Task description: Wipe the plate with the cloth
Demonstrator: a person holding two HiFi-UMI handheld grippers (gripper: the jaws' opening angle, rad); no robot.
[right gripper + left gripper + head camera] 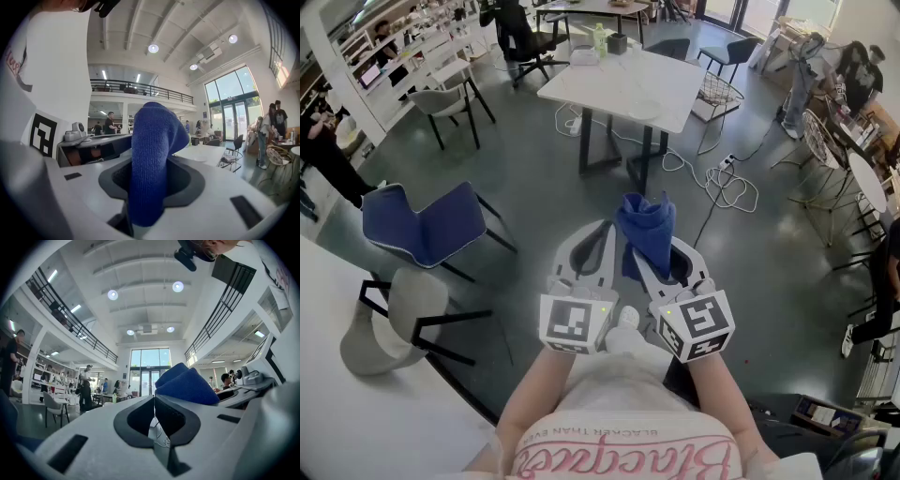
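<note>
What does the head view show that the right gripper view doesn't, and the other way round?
Only the head view: the person's forearms, a blue chair and cables on the floor. Only the right gripper view: a balcony railing and ceiling lights overhead. Both: the blue cloth pinched in the right claw, and a white table beyond it. Neither view shows a plate.

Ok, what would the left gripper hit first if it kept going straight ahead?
Nothing nearby: the left gripper, shut and empty, points level above the floor; the white table ahead may be first, depth unclear.
</note>
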